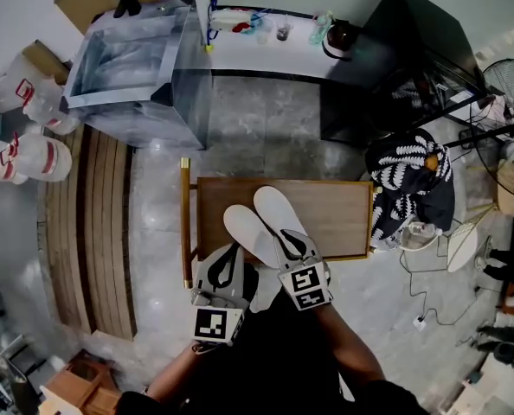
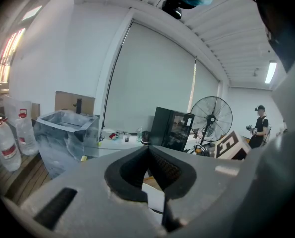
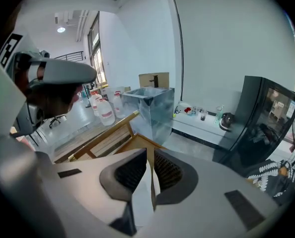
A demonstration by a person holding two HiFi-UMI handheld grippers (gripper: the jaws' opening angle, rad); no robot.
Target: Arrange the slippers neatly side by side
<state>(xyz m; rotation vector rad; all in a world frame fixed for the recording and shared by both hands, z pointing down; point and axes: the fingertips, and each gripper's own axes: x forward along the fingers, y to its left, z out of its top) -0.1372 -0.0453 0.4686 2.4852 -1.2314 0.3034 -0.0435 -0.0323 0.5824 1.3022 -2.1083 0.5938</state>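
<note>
Two white slippers lie side by side on a low wooden table point(image 1: 343, 206), toes pointing away from me. My left gripper point(image 1: 231, 256) is shut on the heel end of the left slipper point(image 1: 247, 230). In the left gripper view its jaws point(image 2: 147, 152) meet at the tips, and a white strip of the slipper point(image 2: 155, 196) shows between them lower down. My right gripper point(image 1: 290, 244) is shut on the heel end of the right slipper point(image 1: 279, 207). In the right gripper view point(image 3: 150, 155) a white edge of that slipper point(image 3: 143, 197) is pinched between the pads.
A clear plastic box point(image 1: 136, 67) and water jugs point(image 1: 32, 158) stand at the far left, beside a slatted wooden pallet point(image 1: 93, 232). A black cabinet point(image 1: 395, 50), a fan point(image 1: 508, 76) and a black-and-white patterned cloth point(image 1: 413, 180) are on the right.
</note>
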